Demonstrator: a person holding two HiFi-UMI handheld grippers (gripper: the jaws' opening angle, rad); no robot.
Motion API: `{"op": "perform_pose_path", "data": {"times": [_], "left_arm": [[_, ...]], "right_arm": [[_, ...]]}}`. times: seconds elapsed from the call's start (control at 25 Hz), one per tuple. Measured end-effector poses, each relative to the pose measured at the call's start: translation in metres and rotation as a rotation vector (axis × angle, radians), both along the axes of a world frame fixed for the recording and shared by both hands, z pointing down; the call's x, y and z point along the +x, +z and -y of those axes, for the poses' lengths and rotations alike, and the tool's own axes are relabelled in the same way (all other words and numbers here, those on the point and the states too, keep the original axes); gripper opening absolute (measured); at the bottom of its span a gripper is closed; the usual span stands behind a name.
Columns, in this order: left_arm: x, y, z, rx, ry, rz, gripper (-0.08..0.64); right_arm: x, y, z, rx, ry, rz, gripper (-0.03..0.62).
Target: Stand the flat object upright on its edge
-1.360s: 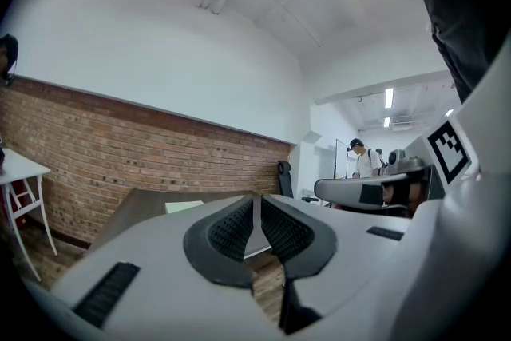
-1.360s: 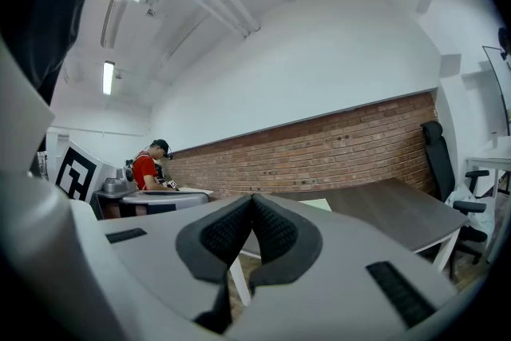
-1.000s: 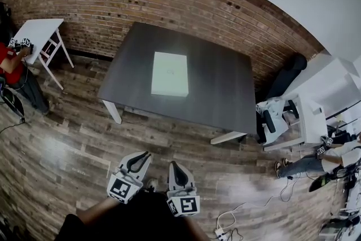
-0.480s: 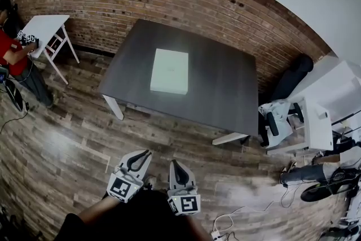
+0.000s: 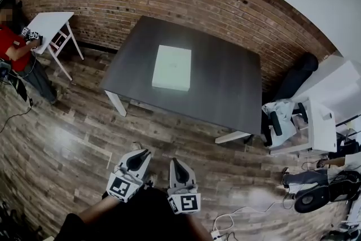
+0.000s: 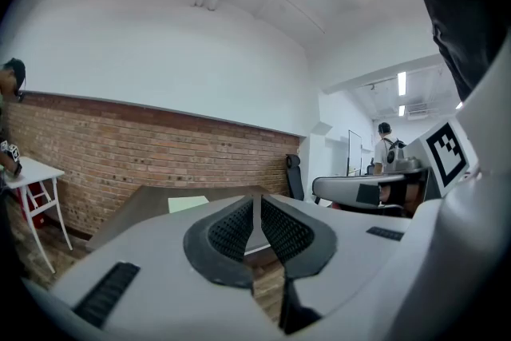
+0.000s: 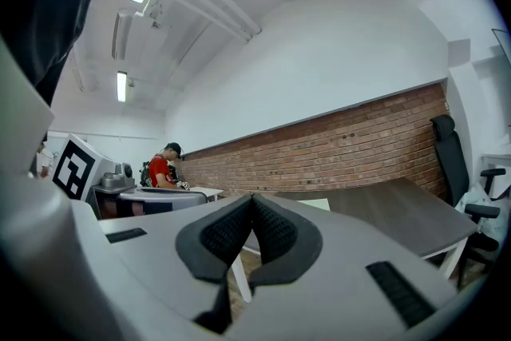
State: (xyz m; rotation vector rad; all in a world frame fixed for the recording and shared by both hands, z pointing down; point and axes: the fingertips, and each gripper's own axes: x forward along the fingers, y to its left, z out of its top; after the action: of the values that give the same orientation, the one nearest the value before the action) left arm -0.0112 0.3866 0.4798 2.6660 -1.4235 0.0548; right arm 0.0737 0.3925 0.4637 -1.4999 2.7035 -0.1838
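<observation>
Head view: flat rectangular pale box (image 5: 172, 68) lies on smooth dark table (image 5: 225, 87).

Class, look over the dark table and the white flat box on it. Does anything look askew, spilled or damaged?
Nothing stands out. The white flat box lies flat near the middle of the dark table, roughly square with its edges, with no visible damage or spill.

No letters, numbers, brand names or signs can be read in any view. The only printed patterns are black-and-white square markers (image 5: 121, 188) on the cubes of the left gripper (image 5: 144, 152) and the right gripper (image 5: 174, 161). They are coded squares, not text.
</observation>
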Motion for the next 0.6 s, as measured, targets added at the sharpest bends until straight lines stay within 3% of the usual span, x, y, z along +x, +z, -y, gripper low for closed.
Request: {"op": "perform_pose_path", "data": {"times": [0.24, 0.6], "left_arm": [[-0.002, 0.005, 0.011, -0.009, -0.003, -0.009, 0.055], [-0.006, 0.008, 0.037, -0.010, 0.005, -0.010, 0.055]], "right_arm": [[-0.002, -0.001, 0.011, 0.005, 0.007, 0.011, 0.025], [-0.008, 0.007, 0.038, 0.001, -0.009, -0.045, 0.025]]}}
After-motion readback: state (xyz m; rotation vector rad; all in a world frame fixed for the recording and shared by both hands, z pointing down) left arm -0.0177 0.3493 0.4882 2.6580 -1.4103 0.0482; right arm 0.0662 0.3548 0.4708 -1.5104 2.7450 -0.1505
